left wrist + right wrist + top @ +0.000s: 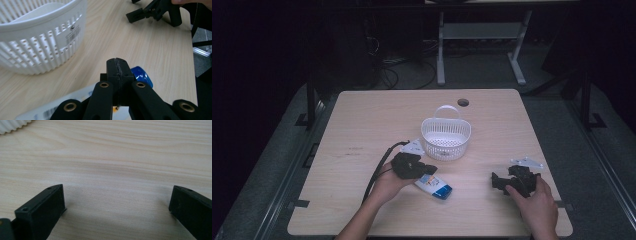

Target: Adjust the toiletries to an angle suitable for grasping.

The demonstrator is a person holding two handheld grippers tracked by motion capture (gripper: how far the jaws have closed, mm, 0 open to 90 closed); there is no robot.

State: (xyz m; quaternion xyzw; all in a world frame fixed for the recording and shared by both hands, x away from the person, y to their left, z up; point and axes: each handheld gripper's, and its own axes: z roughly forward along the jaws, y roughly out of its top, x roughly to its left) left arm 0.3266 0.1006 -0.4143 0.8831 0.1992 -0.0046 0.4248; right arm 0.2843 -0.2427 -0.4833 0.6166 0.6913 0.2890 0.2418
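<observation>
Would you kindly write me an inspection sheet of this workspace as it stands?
Surface: light wooden table, round grommet hole near the far edge.
Job's things: white slotted basket with handle, upright, mid-table; white tube with blue cap lying flat under the left gripper.
Clutter: nothing seen.
Grippers: left gripper jaws together above the tube; right gripper jaws wide apart over bare wood.
Cables: black cable trails from the left gripper towards the near edge.
Surroundings: dark room, white desk frame and floor cables beyond the table.
</observation>
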